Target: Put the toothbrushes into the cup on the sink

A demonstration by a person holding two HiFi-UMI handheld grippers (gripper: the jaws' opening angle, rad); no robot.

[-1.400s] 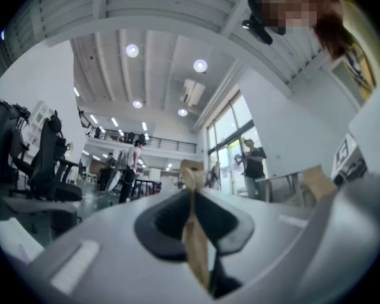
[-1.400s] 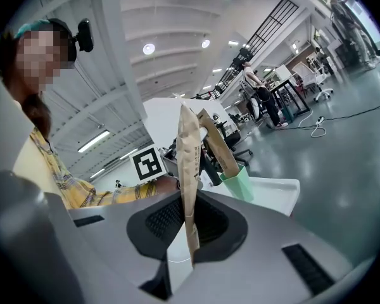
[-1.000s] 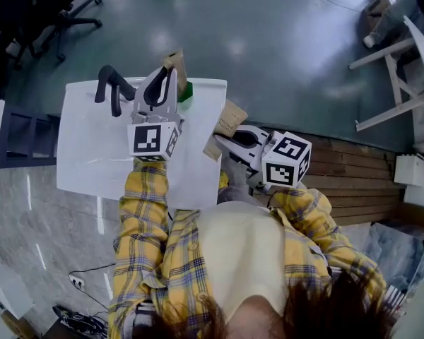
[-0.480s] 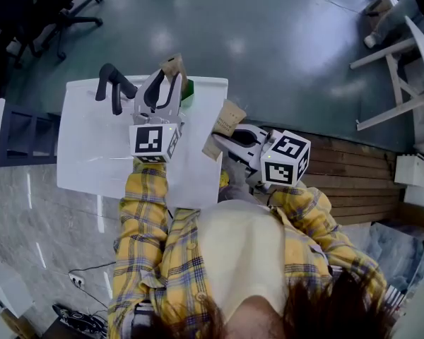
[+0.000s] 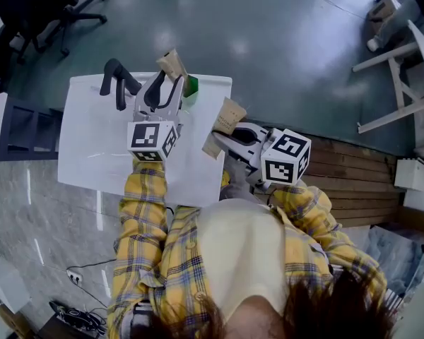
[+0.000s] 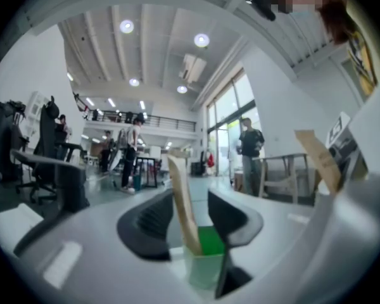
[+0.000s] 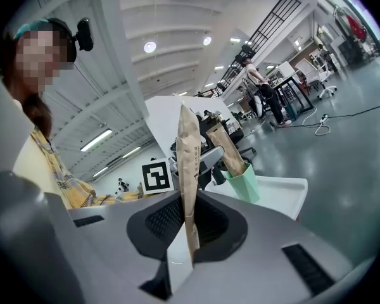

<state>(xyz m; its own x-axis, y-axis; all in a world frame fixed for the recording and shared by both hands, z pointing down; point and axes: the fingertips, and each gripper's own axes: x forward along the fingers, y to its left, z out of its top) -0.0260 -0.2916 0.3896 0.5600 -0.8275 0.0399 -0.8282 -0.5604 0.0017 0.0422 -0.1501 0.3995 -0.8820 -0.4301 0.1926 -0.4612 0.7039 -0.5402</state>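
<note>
A: We see a paper-wrapped toothbrush leaning in the green cup on the sink.
B: Our left hand-held gripper has just been opening its jaws, now clear of it. Our right hand-held gripper pinches a second toothbrush.

A long-sleeved flannel shirt in yellow plaid, crossed by blue and grey lines, hangs open over a plain cream top. Dark brown hair shows at the near edge.

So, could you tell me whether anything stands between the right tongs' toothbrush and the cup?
The left tongs, whose jaws have just been opening, straddle the first toothbrush in the cup, crowding the way for the held toothbrush.
</note>
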